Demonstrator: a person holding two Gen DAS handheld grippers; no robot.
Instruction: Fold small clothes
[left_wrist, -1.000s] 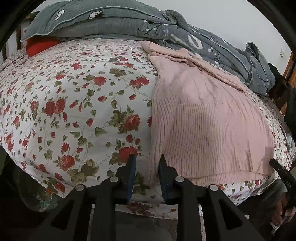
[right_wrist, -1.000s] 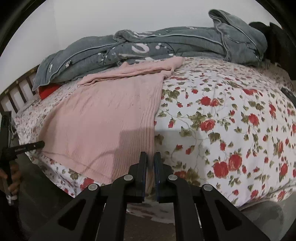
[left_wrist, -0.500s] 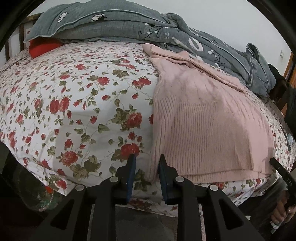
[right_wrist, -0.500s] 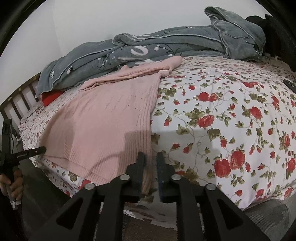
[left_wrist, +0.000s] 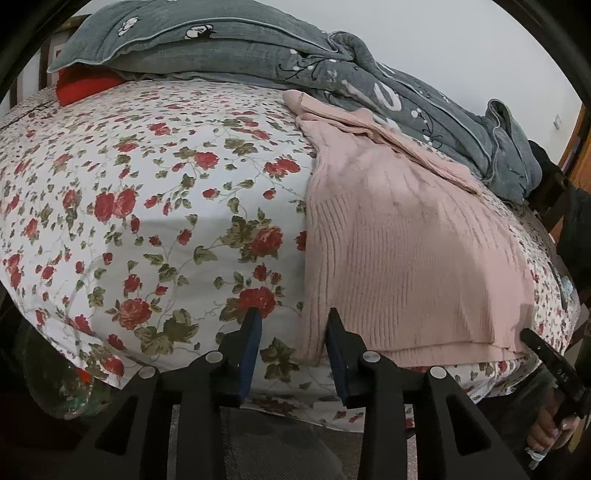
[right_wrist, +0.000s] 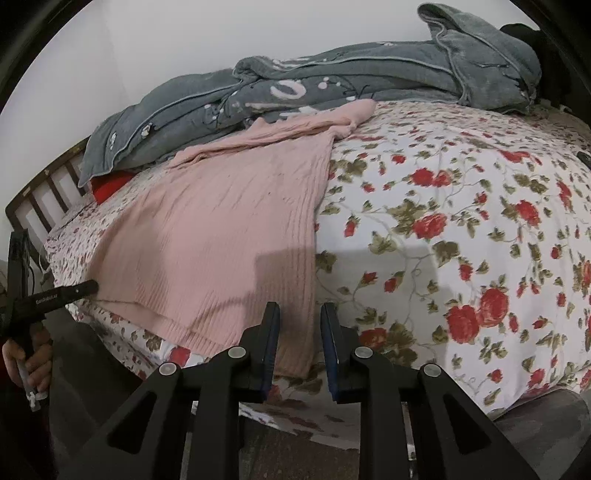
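A pink ribbed knit sweater (left_wrist: 402, 258) lies flat on the floral bedsheet (left_wrist: 147, 229), its hem at the bed's near edge and its sleeves bunched at the far end. My left gripper (left_wrist: 293, 325) is open and empty, its fingers straddling the hem's left corner. In the right wrist view the sweater (right_wrist: 221, 240) fills the left half. My right gripper (right_wrist: 299, 317) is open and empty, straddling the hem's right corner. Each gripper's tip shows in the other's view, at the hem's far corner (left_wrist: 532, 338) (right_wrist: 79, 290).
A grey quilt (left_wrist: 258, 55) is heaped along the far side of the bed, over a red pillow (left_wrist: 85, 85). A wooden slatted headboard (right_wrist: 40, 199) stands at the left of the right wrist view. The bed's front edge drops to the floor (right_wrist: 295, 458).
Both grippers have opened wider; the right one was nearly shut a second ago. Both have moved a little closer to the sweater's hem corners.
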